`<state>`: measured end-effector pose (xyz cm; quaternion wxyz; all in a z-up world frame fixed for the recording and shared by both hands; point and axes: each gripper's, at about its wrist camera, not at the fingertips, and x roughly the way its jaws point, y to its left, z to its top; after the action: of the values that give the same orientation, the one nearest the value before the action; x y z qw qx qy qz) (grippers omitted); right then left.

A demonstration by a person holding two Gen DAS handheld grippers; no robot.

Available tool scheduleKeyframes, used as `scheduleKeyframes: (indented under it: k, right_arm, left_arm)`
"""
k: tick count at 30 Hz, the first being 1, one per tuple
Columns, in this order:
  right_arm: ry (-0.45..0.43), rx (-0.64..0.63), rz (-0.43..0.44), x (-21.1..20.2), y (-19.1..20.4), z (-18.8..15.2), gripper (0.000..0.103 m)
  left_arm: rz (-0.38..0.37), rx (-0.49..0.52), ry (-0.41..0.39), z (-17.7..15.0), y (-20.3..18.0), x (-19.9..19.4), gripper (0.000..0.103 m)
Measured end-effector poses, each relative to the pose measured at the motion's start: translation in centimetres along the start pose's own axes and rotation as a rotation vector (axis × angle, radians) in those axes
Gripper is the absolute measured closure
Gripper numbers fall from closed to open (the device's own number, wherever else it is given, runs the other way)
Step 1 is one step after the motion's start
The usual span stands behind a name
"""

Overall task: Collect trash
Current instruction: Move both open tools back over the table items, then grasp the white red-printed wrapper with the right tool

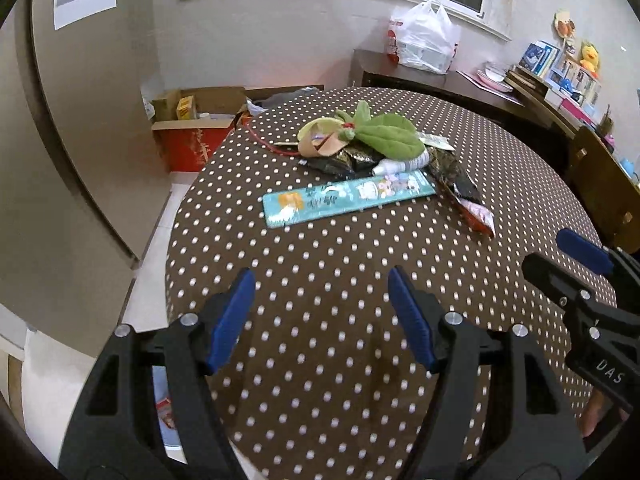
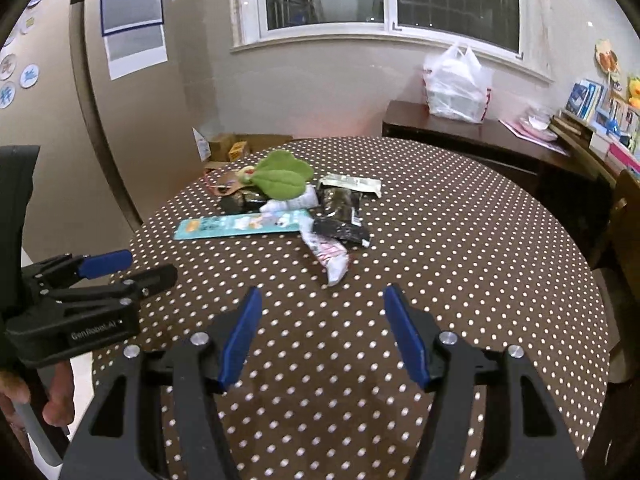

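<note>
A pile of trash lies near the far middle of the polka-dot table point(image 1: 320, 320): a long light-blue wrapper point(image 1: 348, 198) point(image 2: 244, 225), dark wrappers point(image 1: 348, 160) point(image 2: 340, 204), a white-red wrapper point(image 2: 330, 258) point(image 1: 478, 216), a small white tube point(image 1: 394, 166) and a green leaf-shaped plush point(image 1: 384, 134) point(image 2: 282, 176). My left gripper point(image 1: 322, 280) is open and empty, well short of the pile. My right gripper point(image 2: 322, 298) is open and empty, just short of the white-red wrapper. Each gripper shows in the other's view: the right one point(image 1: 560, 256), the left one point(image 2: 132, 266).
Cardboard and red boxes point(image 1: 192, 128) stand on the floor beyond the table's far left edge. A dark sideboard point(image 1: 460, 84) at the back right carries a white plastic bag point(image 1: 426, 40) and books. A wooden chair point(image 1: 600, 184) stands at the right. A beige wall panel is on the left.
</note>
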<state>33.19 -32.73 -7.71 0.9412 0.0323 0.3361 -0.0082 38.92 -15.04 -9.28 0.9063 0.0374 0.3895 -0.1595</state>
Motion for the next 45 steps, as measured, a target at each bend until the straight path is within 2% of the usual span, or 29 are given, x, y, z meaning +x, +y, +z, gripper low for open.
scheduleKeyframes:
  k: [6,14,15,16,20,24,27,32,35,38,42,45]
  right_arm:
    - [0.05,0.036,0.022,3.0,-0.5,1.5,0.04]
    - [0.125,0.007,0.018,7.3,-0.1,3.7,0.042]
    - [0.135,0.007,0.025,7.7,-0.1,3.9,0.047]
    - [0.147,0.003,0.029,8.2,-0.2,4.0,0.067]
    - [0.147,-0.007,0.042,8.4,-0.2,3.9,0.077]
    - [0.122,-0.009,0.061,7.6,0.1,3.7,0.078]
    - [0.113,-0.006,0.073,7.3,0.5,3.6,0.078]
    - [0.128,0.021,0.11,7.6,1.0,3.7,0.078]
    - [0.128,0.021,0.112,7.6,1.3,3.6,0.078]
    - [0.13,0.025,0.118,7.7,1.4,3.7,0.078]
    - [0.136,0.017,0.126,7.9,1.8,3.8,0.078]
    - [0.137,0.017,0.128,7.9,2.1,3.7,0.078]
  left_arm:
    - [-0.009,0.003,0.003,1.4,-0.5,1.3,0.035]
    - [0.0,0.011,0.003,2.5,-0.6,2.5,0.035]
    - [0.003,0.016,0.005,2.6,-0.5,2.6,0.035]
    - [0.002,0.024,0.009,2.7,-0.4,2.7,0.035]
    - [-0.011,0.064,0.015,3.2,0.3,2.9,0.032]
    - [-0.008,0.106,0.028,3.9,1.0,3.9,0.026]
    - [-0.012,0.149,0.056,4.3,0.9,5.1,0.026]
    - [0.003,0.334,0.066,5.0,-0.4,6.5,0.026]
    - [-0.002,0.401,0.061,5.4,-1.1,6.9,0.024]
    - [-0.01,0.381,0.065,5.7,-1.0,7.3,0.016]
    - [-0.022,0.247,0.094,5.9,0.5,8.0,0.009]
    - [-0.022,0.268,0.094,5.8,0.3,8.0,0.008]
